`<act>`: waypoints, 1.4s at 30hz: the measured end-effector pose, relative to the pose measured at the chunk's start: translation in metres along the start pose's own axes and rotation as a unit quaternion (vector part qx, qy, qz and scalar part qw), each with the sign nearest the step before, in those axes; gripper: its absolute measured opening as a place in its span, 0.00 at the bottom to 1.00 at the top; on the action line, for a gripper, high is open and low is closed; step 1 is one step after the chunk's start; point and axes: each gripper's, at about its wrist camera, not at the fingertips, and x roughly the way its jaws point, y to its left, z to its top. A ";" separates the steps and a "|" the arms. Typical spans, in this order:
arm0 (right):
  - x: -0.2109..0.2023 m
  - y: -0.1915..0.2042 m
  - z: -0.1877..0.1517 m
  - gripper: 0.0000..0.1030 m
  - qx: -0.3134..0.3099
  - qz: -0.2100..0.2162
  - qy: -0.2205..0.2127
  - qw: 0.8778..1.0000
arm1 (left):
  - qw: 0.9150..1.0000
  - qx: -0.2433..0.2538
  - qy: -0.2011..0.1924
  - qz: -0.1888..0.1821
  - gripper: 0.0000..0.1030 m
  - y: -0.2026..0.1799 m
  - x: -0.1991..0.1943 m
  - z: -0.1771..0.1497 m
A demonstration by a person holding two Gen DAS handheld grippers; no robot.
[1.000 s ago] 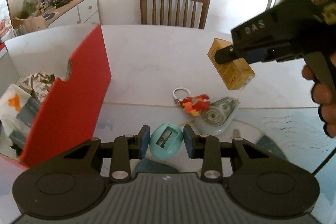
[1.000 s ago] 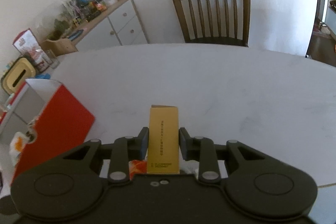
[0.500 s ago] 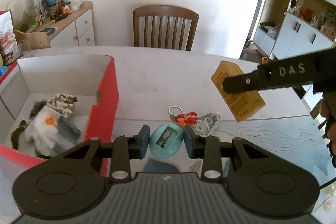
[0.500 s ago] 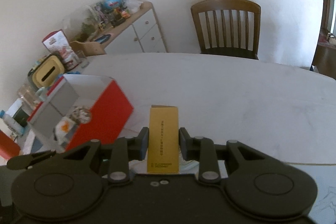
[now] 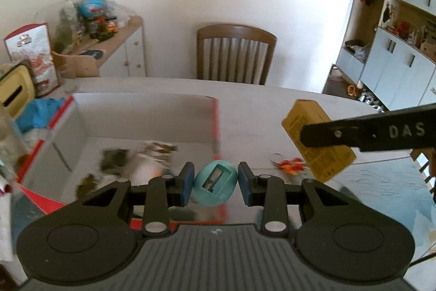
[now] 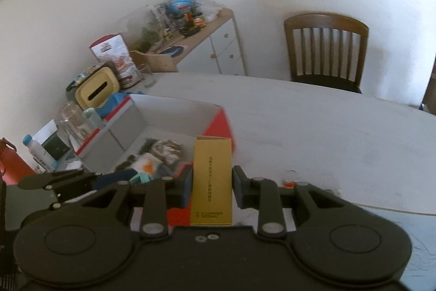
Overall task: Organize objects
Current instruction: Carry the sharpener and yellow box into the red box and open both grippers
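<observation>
My left gripper [image 5: 214, 183] is shut on a teal egg-shaped pencil sharpener [image 5: 214, 182], held above the near right corner of the red-and-white open box [image 5: 216, 124]. My right gripper [image 6: 212, 183] is shut on a yellow carton [image 6: 212, 179] and holds it in the air just right of the box [image 6: 218, 122]. The carton also shows in the left wrist view [image 5: 313, 138], with the right gripper's finger across it. The box holds several soft items [image 5: 141, 157], blurred. A red-orange keyring charm [image 5: 290, 164] lies on the white table [image 5: 259, 105] to the right of the box.
A wooden chair [image 5: 235, 53] stands at the table's far side. A cluttered white sideboard [image 5: 120, 53] is at the back left. A yellow tissue box [image 6: 95, 93], a glass jar [image 6: 72, 122] and bottles stand left of the box. A blue patterned mat [image 5: 381, 187] lies at the near right.
Both grippers have risen and swung left toward the box while keeping their grip. The box's inside now shows fully. The white tape dispenser near the keyring has dropped out of view.
</observation>
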 end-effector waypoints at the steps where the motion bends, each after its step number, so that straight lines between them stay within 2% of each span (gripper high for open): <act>1: 0.002 0.006 0.001 0.28 -0.002 0.001 0.000 1.000 | 1.000 -0.001 -0.001 0.002 0.33 0.008 -0.002 0.001; 10: 0.034 0.058 0.013 0.28 -0.015 -0.001 0.002 1.000 | 1.000 -0.001 0.003 0.029 0.33 0.077 0.002 0.014; 21: 0.093 0.090 0.022 0.28 -0.026 -0.039 0.016 0.999 | 0.998 0.008 0.040 0.054 0.33 0.136 0.046 0.015; 34: 0.160 0.092 0.021 0.28 -0.038 -0.097 0.055 0.993 | 0.993 0.026 0.106 0.055 0.33 0.152 0.103 0.006; 42: 0.179 0.094 0.016 0.28 -0.052 -0.101 0.078 0.990 | 0.986 0.049 0.152 0.056 0.33 0.147 0.127 0.000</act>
